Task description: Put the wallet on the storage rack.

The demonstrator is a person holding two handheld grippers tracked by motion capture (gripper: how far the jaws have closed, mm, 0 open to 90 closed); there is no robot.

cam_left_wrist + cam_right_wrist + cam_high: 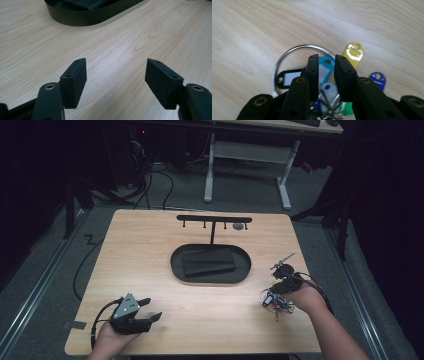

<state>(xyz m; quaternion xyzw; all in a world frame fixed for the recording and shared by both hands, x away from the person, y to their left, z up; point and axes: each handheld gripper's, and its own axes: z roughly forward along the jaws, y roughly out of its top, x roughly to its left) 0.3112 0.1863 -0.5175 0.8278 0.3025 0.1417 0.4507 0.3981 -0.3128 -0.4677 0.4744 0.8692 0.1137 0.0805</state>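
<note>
A large metal key ring (287, 53) with several coloured tags lies on the wooden table (150, 250) near its right front edge (274, 301). I see a cyan tag (325, 67), a yellow tag (354, 53), a blue tag (378, 78) and a black tag with a white label (289, 78). My right gripper (326, 72) (280, 292) points down at the bunch. Its jaws stand a narrow gap apart over the cyan tag, and the pads press on nothing I can make out. My left gripper (151, 309) (116, 80) rests at the front left, wide open, with only bare wood between its pads.
A black oval tray (180, 270) (82, 18) holding a flat black box (207, 261) sits mid-table. Behind it stands a black T-shaped hook rack (214, 219) with a small grey item (239, 226) under its right end. Beyond the table's far edge is a white desk frame (250, 155).
</note>
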